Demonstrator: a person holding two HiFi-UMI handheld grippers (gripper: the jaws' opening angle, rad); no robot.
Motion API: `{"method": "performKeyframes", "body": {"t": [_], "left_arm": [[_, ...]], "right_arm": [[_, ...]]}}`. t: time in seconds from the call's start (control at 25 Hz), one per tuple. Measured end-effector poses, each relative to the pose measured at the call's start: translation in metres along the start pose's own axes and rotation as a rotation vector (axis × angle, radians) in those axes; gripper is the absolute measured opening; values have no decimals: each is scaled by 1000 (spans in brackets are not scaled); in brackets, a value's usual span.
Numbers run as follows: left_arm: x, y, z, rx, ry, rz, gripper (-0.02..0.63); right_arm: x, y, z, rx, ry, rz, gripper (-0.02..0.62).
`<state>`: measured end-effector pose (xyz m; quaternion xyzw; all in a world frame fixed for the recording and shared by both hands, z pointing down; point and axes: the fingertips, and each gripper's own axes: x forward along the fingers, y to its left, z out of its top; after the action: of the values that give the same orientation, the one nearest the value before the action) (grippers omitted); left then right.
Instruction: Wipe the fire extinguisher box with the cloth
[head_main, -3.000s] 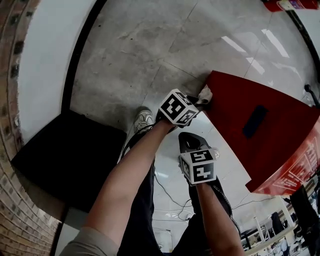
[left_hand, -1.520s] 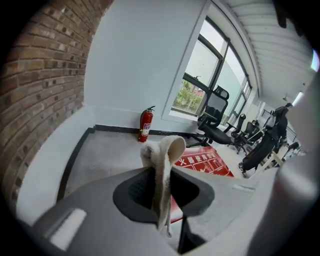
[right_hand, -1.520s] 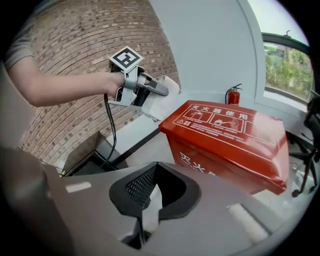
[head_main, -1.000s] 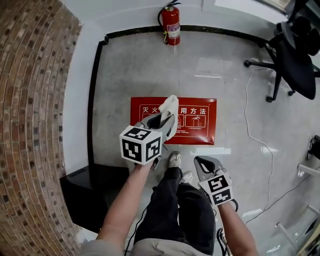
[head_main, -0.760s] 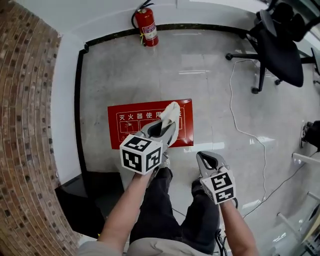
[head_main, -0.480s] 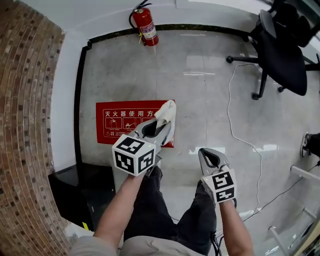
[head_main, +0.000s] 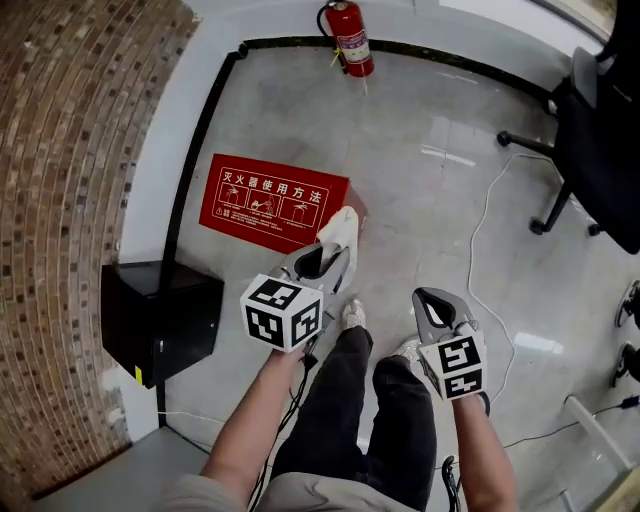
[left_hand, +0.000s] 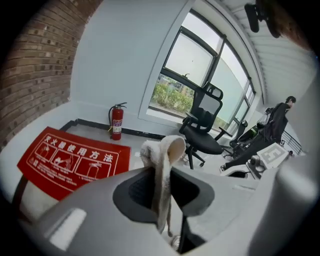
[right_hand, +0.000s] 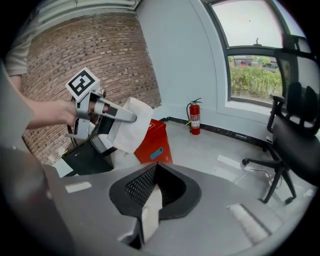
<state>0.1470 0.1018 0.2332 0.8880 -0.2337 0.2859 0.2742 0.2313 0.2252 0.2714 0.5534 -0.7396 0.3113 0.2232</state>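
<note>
The left gripper (head_main: 333, 252) is clamped on the pale cloth (head_main: 340, 228), whose folded end sticks up past its tips; it is held in the air. The right gripper (head_main: 438, 304) has its jaws pressed together with nothing between them. The red fire extinguisher box (head_main: 270, 200) lies flat near the floor's (head_main: 430, 200) left edge; the fire extinguisher (head_main: 350, 40) stands at the far edge; a black cabinet (head_main: 160, 320) sits against the left edge.
</note>
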Motion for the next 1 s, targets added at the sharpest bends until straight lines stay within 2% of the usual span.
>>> {"method": "performKeyframes", "body": {"t": [0.12,0.28,0.4,0.56,0.68,0.8,0.88,1.0], "left_arm": [[14,-6,-32,-75,-1,24,63],[32,3,-68,-147,-16,115,63],[40,15,-84,-173,-42,204,63],[53,39,-97,-184,-114,360,63],[68,44,-108,-141,-142,443,63],[77,44,-106,-19,-123,540,63],[80,43,-101,34,-103,612,63],[83,51,-101,27,-99,711,63]], "right_arm": [[16,-15,4,-51,24,32,25],[49,-28,6,-105,64,87,25],[75,-34,9,-186,78,130,25],[111,-43,6,-261,46,213,25],[130,-49,-10,-312,18,300,25],[138,-56,-24,-384,-18,390,25],[135,-67,-34,-424,-29,430,25],[141,-80,-41,-456,-75,480,25]]}}
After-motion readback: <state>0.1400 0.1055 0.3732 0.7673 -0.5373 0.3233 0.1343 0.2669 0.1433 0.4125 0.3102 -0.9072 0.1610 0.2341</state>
